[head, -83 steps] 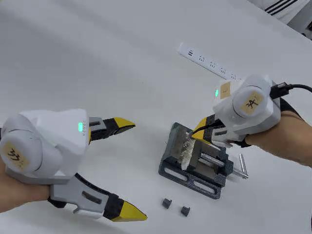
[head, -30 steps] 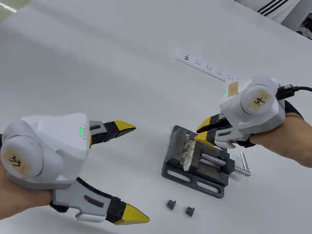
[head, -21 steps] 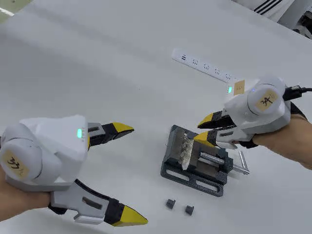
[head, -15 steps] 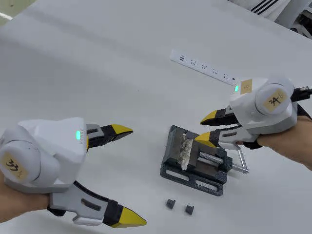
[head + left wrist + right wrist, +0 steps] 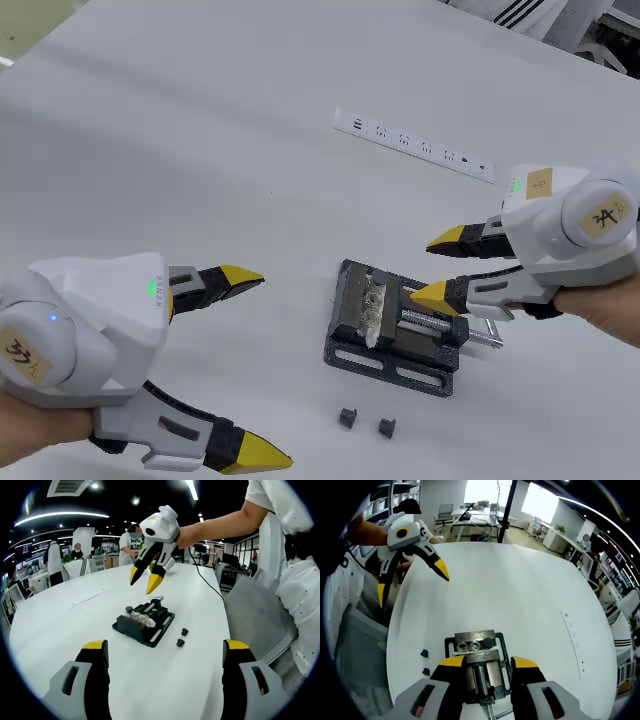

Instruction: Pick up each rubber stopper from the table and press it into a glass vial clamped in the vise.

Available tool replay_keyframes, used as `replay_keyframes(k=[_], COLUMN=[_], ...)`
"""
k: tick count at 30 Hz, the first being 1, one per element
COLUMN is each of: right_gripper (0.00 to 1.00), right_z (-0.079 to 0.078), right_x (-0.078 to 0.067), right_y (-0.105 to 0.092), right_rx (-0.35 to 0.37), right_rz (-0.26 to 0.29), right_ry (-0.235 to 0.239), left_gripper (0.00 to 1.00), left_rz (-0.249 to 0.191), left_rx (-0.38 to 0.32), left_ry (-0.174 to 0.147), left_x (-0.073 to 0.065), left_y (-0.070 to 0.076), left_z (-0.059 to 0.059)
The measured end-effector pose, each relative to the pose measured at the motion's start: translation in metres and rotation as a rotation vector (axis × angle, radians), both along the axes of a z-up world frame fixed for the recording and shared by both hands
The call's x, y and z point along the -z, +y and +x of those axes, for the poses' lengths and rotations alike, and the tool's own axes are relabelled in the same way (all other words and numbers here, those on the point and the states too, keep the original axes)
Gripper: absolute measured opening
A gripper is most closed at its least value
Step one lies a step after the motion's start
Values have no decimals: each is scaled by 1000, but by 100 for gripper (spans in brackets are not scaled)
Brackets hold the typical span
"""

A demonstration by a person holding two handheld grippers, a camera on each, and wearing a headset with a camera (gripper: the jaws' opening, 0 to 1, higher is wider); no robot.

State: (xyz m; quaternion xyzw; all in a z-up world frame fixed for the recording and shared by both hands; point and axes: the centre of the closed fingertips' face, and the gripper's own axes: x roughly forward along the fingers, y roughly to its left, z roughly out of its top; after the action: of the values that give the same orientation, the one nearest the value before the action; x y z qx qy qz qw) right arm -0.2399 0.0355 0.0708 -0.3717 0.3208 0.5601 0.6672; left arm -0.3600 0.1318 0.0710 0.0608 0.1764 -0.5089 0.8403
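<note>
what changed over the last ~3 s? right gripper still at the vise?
The right gripper has backed off from over the vise jaws toward the screw-handle side. Its jaws look wider apart now and it holds nothing. Unchanged: the left gripper stays open and empty at the left, the two loose stoppers still lie on the table in front of the vise, and the vise itself has not shifted.

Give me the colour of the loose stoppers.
Dark grey stoppers, clearest in the head view.
</note>
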Motion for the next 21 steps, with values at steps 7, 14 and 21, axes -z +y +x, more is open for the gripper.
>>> replay_keyframes(k=[7, 14, 21], right_gripper=[38, 42, 47], right_z=[-10, -19, -32], right_x=[-2, -6, -12], right_y=[-15, -29, -41], right_rx=[39, 80, 114], right_rz=[43, 88, 128], right_ry=[-2, -3, -6], left_gripper=[91, 88, 85], left_rz=[24, 50, 78], left_rx=[4, 26, 57], left_ry=[-2, -3, -5], left_x=[-1, -1, 1], left_y=[1, -3, -8], left_z=[0, 1, 0])
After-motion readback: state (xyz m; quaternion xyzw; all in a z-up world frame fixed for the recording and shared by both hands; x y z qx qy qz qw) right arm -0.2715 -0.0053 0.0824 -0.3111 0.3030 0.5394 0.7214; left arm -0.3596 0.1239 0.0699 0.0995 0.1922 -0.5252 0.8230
